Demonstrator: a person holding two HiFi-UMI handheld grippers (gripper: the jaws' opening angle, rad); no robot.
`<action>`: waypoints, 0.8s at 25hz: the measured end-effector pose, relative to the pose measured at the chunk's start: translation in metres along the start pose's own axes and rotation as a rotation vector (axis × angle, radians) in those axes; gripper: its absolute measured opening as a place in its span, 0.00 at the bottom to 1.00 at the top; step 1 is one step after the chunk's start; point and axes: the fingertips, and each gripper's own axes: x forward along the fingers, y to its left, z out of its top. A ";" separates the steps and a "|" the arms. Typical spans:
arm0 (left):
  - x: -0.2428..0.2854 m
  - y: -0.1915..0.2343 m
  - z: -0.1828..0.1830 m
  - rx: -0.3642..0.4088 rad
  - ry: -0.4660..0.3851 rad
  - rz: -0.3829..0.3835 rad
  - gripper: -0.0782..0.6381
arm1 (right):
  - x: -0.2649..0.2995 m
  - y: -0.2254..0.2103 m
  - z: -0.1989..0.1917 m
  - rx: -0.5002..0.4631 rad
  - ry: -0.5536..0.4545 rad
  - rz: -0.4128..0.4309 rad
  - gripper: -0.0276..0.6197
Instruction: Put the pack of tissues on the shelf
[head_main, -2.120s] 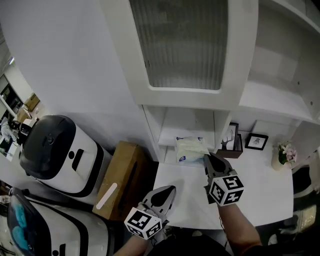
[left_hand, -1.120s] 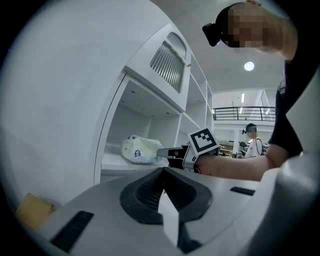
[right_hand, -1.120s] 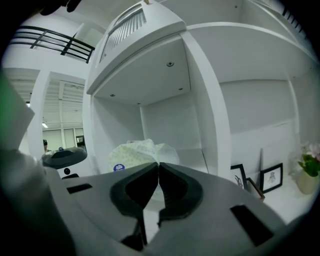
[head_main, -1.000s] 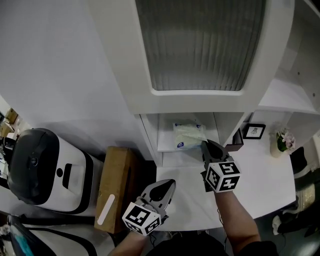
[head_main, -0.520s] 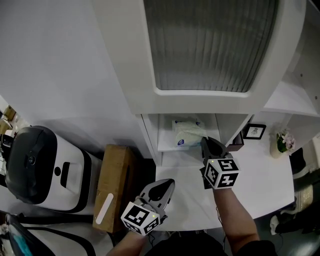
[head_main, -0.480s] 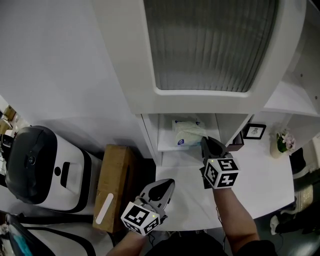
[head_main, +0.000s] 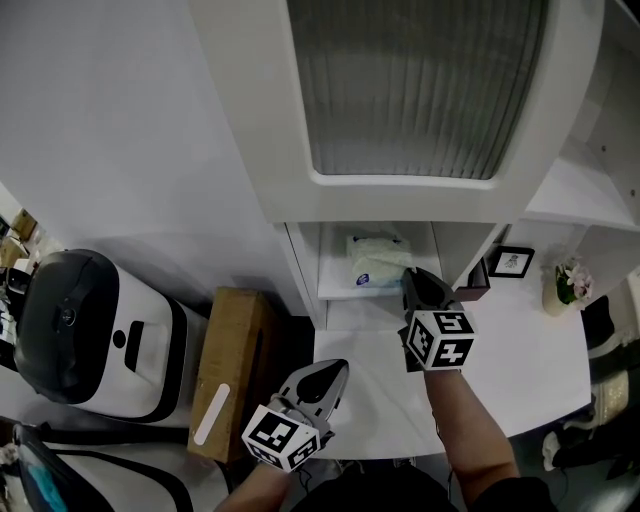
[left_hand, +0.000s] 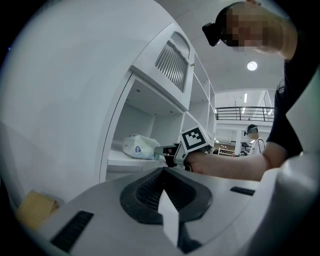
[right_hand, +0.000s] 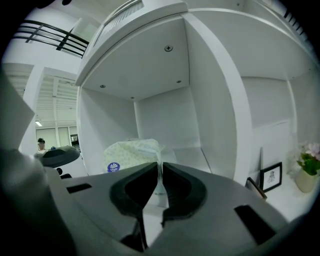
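The pack of tissues (head_main: 375, 258), pale green with a blue round label, lies on the white shelf board (head_main: 338, 290) inside the open compartment under the cabinet. My right gripper (head_main: 409, 276) reaches in from the front right, jaws shut on the pack's near corner. In the right gripper view the pack (right_hand: 131, 150) fills the space just beyond the right gripper (right_hand: 160, 172), with wrapper pinched in the narrow slit. The left gripper view shows the pack (left_hand: 139, 147) on the shelf (left_hand: 120, 159) and the right gripper (left_hand: 161, 149) touching it. My left gripper (head_main: 338, 370) hangs low over the counter, shut and empty.
A ribbed-glass cabinet door (head_main: 420, 90) overhangs the compartment. On the white counter (head_main: 520, 350) to the right stand a small picture frame (head_main: 512, 262) and a flower pot (head_main: 563, 283). A cardboard box (head_main: 232, 365) and a black-and-white appliance (head_main: 90, 325) sit at the left.
The right gripper has carried the pack up and deeper into the shelf compartment. Over the last half second it barely moved. The left gripper has stayed low.
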 end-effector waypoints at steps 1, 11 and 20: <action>-0.001 -0.001 0.000 0.001 0.000 0.002 0.11 | -0.001 0.000 0.000 0.001 -0.003 0.001 0.06; -0.004 -0.015 -0.001 0.014 -0.005 0.015 0.11 | -0.026 -0.004 0.002 -0.013 -0.041 0.020 0.06; 0.000 -0.042 -0.004 0.018 -0.012 0.035 0.11 | -0.025 -0.005 0.002 -0.030 -0.024 0.067 0.15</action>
